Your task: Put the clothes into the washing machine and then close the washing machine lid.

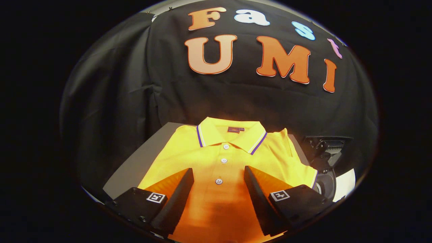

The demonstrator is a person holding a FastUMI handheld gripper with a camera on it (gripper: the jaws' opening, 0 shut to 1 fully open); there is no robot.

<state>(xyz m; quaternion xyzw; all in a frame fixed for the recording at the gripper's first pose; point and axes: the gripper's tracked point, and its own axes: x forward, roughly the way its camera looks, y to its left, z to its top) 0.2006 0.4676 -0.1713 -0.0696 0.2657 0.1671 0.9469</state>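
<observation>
Item inspected: one yellow polo shirt (222, 162), lying flat and face up on a grey table (135, 168). Collar points away from the gripper; three buttons of the placket run down the middle. One sleeve reaches toward the right edge of the table.

Gripper (218, 179): fingers stand wide apart, one either side of the placket, low over the chest of the shirt. Cloth shows between them, but neither finger can be confirmed as pressing on it. Nothing is held.

Washer (325, 158): a dark machine with a round opening stands just beyond the right edge of the table, beside the sleeve. Little of it can be seen; whether its lid is up cannot be told with certainty.

Progress, as judged: the task is at its start. The shirt is not yet gripped, not yet lifted, not yet in the washer. The lid is not yet closed.

Outstanding: close on the cloth, carry it right to the opening, drop it in, shut the lid
</observation>
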